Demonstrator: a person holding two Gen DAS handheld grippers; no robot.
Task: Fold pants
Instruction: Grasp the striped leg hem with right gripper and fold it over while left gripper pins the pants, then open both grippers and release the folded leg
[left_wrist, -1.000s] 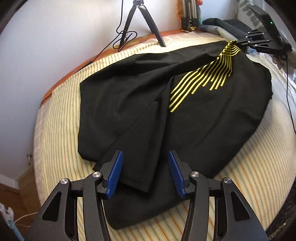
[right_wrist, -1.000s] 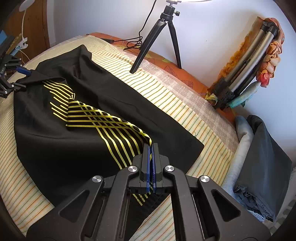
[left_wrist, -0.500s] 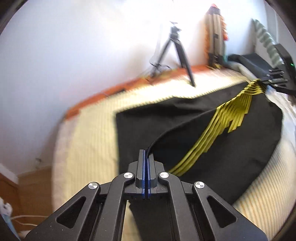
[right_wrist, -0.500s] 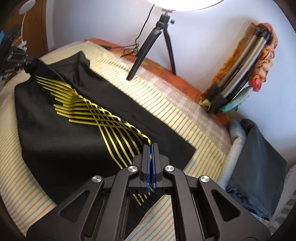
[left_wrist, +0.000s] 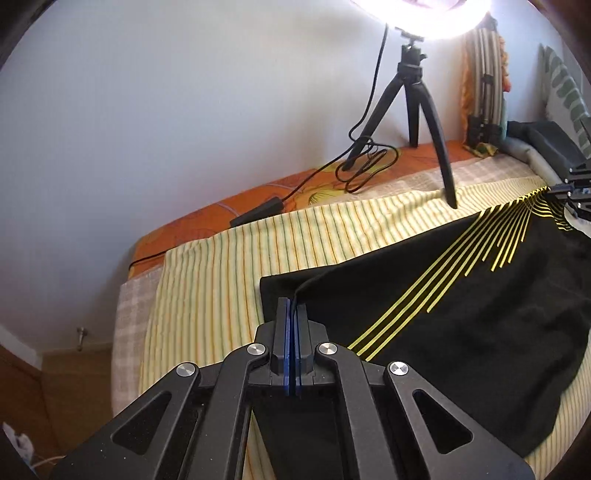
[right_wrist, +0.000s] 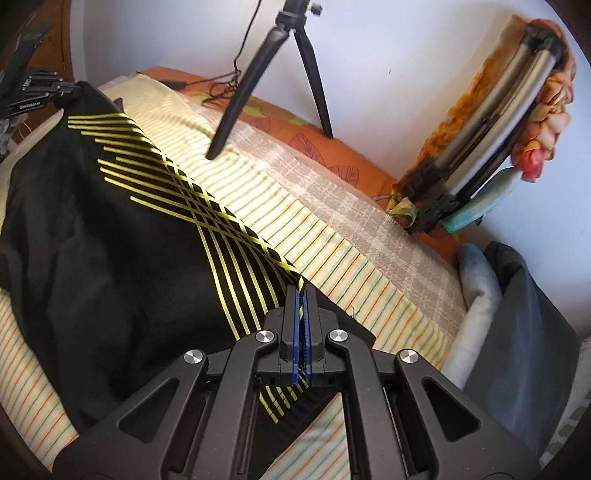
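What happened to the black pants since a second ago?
The left gripper shut its jaws on an edge of the black pants and lifted it toward the wall, pulling the cloth taut. The right gripper stayed shut on the yellow-striped end. The tripod and the striped sheet did not move.

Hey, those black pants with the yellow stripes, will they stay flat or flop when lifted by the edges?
The pants will likely flop: the cloth already sags between the left tongs and right tongs, both shut on an edge. They seem light, since thin pinches carry them. The striped sheet may drag at them a little.
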